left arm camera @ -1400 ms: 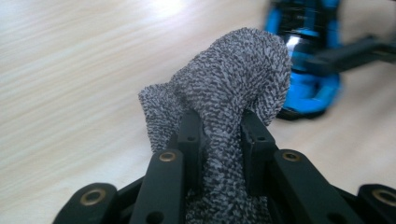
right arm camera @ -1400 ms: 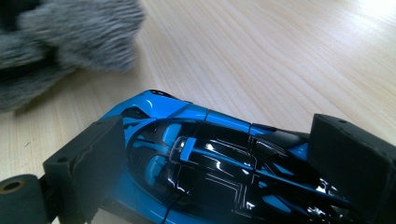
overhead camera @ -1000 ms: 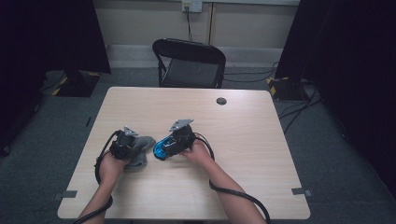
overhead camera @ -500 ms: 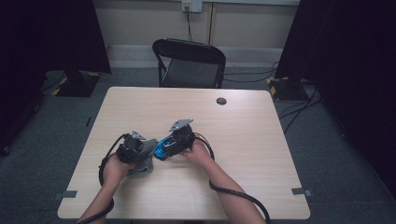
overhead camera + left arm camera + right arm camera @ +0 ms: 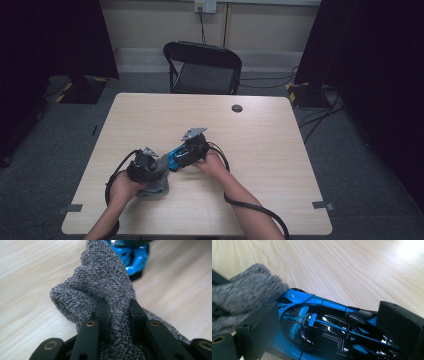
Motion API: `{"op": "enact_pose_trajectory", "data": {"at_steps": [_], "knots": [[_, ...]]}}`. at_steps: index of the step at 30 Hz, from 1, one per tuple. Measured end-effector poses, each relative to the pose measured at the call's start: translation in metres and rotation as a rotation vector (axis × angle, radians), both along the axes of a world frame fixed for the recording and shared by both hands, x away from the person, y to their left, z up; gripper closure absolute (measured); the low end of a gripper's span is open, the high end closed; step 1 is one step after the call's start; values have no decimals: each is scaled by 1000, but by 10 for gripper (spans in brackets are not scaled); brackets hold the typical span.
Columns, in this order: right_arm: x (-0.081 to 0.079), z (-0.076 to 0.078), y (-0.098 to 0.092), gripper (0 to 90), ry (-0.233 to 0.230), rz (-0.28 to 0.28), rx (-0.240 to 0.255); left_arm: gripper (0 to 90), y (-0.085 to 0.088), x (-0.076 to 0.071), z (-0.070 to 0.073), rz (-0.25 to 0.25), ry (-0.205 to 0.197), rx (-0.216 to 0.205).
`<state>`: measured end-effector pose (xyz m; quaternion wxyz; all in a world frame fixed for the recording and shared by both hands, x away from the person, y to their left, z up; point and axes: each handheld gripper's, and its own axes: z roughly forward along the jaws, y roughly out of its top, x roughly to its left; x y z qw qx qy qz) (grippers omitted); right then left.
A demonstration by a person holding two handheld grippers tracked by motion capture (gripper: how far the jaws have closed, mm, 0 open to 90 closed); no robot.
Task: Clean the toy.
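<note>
Toy car [image 5: 329,332], blue and black, sits pinched in the right tongs [image 5: 337,327]; the left tongs [image 5: 117,315] pinch a grey cloth [image 5: 107,282] touching its nose on the table [image 5: 270,150].

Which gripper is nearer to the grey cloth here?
Left. The left gripper has its jaws clamped on the grey cloth. The right gripper holds the blue toy car just beside it, the cloth meeting the car's front end.
</note>
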<state>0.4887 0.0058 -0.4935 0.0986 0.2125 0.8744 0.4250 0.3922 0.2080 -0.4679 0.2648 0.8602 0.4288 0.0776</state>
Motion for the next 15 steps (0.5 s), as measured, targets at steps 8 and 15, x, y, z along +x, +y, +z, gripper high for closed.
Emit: {"op": "enact_pose_trajectory", "data": {"at_steps": [8,15], "knots": [[0,0,0,46,-2,0,-2,740,-6,-5,0,-44,20,-25],[0,0,0,46,-2,-1,1,740,-16,-9,0,-80,30,-33]]}}
